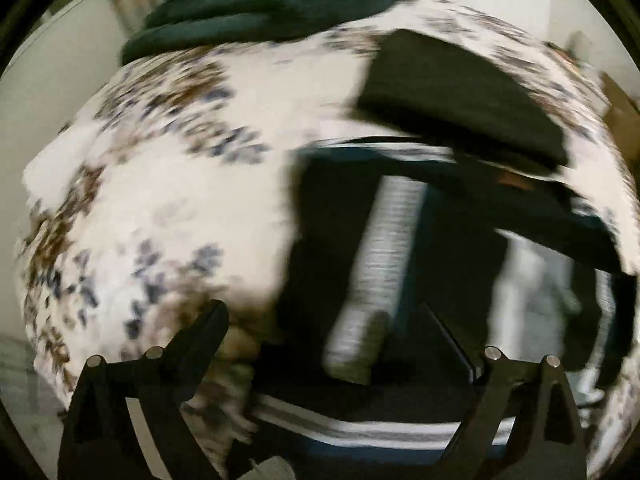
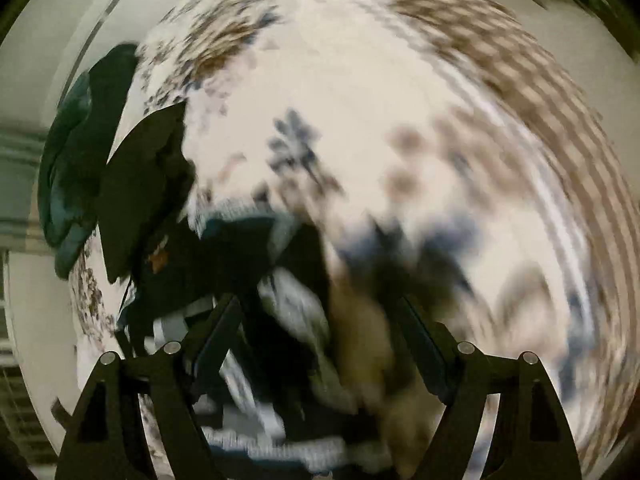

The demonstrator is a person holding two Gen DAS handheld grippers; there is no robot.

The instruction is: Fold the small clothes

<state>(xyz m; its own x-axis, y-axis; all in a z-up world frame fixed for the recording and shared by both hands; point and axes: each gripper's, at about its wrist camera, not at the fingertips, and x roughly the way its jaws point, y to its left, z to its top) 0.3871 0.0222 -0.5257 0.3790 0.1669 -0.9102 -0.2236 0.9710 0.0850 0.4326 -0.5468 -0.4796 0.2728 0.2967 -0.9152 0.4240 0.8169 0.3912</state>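
A dark garment with grey-white stripes (image 1: 384,248) lies on a floral bedspread (image 1: 168,184), blurred by motion. My left gripper (image 1: 324,320) is open just above its near edge, nothing between the fingers. In the right wrist view the same striped garment (image 2: 288,320) is bunched between the fingers of my right gripper (image 2: 320,312), which is open over it. A black folded piece (image 1: 460,96) lies beyond the garment; it also shows in the right wrist view (image 2: 140,188).
A dark green folded pile (image 1: 272,4) sits at the far edge of the bed, also in the right wrist view (image 2: 72,176). A checked brown cloth (image 2: 540,92) covers the bed's right side. White wall lies beyond the bed.
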